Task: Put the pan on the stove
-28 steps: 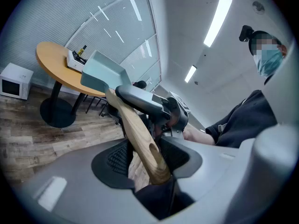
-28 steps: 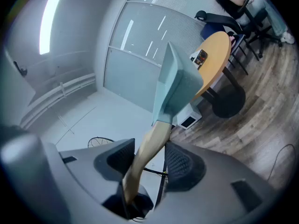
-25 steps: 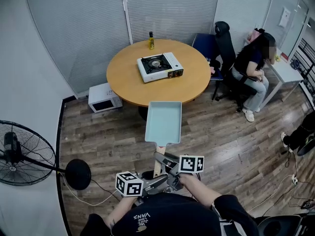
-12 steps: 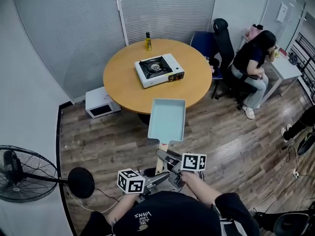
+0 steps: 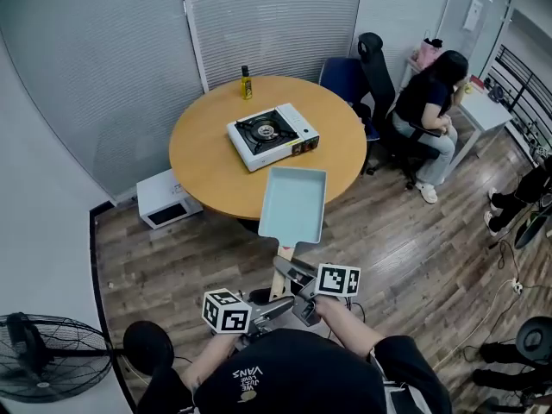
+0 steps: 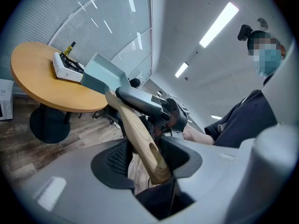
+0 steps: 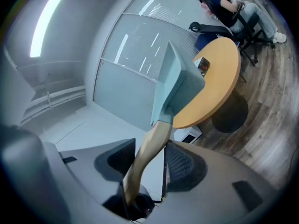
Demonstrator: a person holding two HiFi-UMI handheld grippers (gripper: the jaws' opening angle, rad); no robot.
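Round, smooth wooden table (image 5: 207, 175) bears a boxy white stove (image 5: 272, 134). On its near side I hold the rectangular pale-teal pan (image 5: 293, 203) in the air, well apart from the stove, left gripper (image 6: 145, 155) and right gripper (image 7: 149, 160) both clamped on its tapered wooden handle (image 5: 281, 266).

Round wooden table (image 5: 207, 158) bearing a white gas stove (image 5: 272, 135) and yellow bottle (image 5: 246, 83).
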